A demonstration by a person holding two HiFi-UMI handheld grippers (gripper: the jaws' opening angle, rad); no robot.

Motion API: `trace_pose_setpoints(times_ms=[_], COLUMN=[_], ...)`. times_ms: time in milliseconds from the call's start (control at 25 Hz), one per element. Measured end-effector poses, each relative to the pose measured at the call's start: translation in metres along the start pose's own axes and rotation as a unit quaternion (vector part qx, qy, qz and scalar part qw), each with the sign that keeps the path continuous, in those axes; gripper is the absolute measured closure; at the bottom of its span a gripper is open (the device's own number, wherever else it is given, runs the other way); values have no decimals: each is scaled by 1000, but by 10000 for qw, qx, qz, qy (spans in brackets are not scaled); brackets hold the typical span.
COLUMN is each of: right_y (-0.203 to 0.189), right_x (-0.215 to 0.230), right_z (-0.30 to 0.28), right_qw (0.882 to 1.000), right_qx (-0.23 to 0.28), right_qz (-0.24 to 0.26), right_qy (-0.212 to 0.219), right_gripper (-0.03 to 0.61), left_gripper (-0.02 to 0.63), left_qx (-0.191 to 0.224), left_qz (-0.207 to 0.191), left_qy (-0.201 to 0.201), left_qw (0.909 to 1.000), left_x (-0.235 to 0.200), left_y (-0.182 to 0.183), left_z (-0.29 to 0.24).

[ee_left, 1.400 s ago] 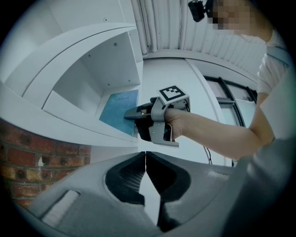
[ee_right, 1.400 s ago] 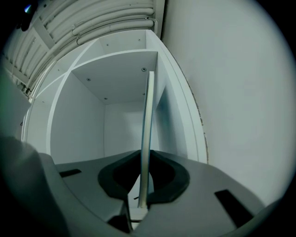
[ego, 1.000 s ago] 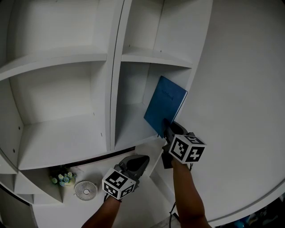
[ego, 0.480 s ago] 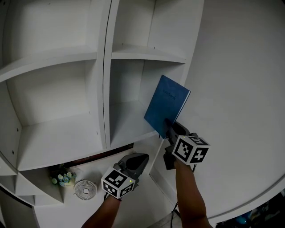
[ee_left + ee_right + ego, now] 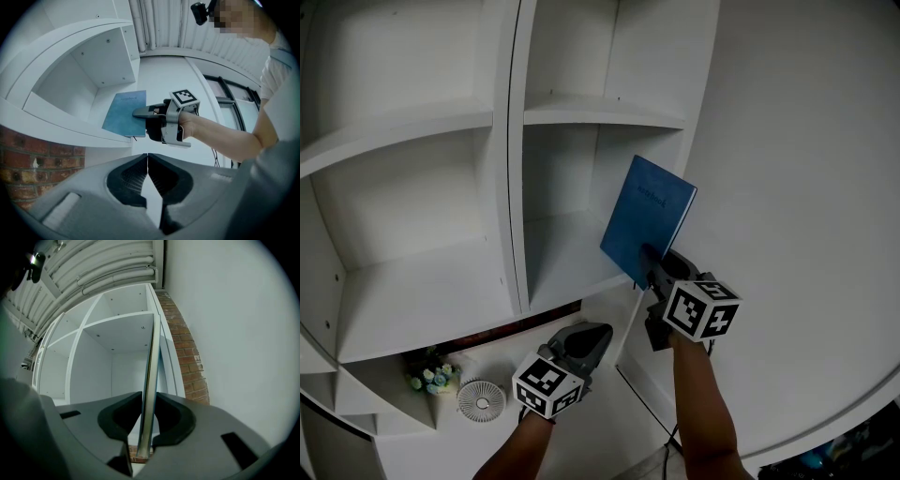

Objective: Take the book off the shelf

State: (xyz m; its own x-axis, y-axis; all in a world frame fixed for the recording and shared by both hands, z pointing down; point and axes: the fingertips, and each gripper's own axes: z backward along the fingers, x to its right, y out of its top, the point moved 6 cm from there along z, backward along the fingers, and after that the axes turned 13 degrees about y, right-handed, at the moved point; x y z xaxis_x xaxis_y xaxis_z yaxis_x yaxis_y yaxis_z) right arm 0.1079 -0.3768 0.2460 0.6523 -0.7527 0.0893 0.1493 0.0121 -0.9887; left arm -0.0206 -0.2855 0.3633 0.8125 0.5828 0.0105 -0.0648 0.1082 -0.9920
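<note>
A thin blue book [image 5: 647, 216] stands tilted at the front right edge of the white shelf's [image 5: 562, 272] right compartment, partly out past the shelf edge. My right gripper [image 5: 652, 259] grips its lower corner. In the right gripper view the book [image 5: 151, 380] runs edge-on between the two pads, which touch it while the jaws are opening. In the left gripper view the book [image 5: 124, 112] and the right gripper [image 5: 140, 112] show above the shelf board. Lower down, under the shelf, my left gripper [image 5: 591, 339] is shut and empty, its tips [image 5: 147, 157] meeting.
A bare white wall [image 5: 806, 187] stands to the right of the shelf unit. A small round fan [image 5: 480, 400] and a bunch of flowers [image 5: 429, 373] sit on a lower board at the left. Brickwork [image 5: 28, 164] shows under the shelf. A cable [image 5: 642, 398] hangs by the right arm.
The right gripper and the book have crept slightly up and out from the compartment. The view has shifted a little to the right. The left gripper has stayed put.
</note>
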Motion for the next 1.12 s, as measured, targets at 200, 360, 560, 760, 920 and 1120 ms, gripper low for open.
trace_pose_setpoints(times_ms=[200, 360, 560, 760, 920, 1120], right_y=[2, 1, 3, 2, 1, 1], right_x=[4, 7, 9, 11, 12, 14], right_z=[-10, -19, -27, -34, -38, -38], right_qw=[9998, 9995, 9992, 9991, 9992, 9994], right_qx=[-112, -223, -290, -294, -269, -177], right_qz=[22, 41, 63, 9, -2, -63], right_qy=[145, 206, 253, 301, 312, 304], right_gripper=[488, 485, 485, 485, 490, 508], left_gripper=[604, 604, 604, 604, 604, 604], left_qx=[-11, -24, -57, -73, -78, -87], left_qz=[-21, -19, -11, -1, 2, 10], left_qy=[-7, -2, -15, -43, -61, -73], left_qw=[10000, 10000, 10000, 10000, 10000, 9999], left_x=[0, -2, -3, -3, -3, -3], left_y=[-1, -2, -4, -6, -7, -9], left_z=[-1, -2, -3, -4, -5, -5])
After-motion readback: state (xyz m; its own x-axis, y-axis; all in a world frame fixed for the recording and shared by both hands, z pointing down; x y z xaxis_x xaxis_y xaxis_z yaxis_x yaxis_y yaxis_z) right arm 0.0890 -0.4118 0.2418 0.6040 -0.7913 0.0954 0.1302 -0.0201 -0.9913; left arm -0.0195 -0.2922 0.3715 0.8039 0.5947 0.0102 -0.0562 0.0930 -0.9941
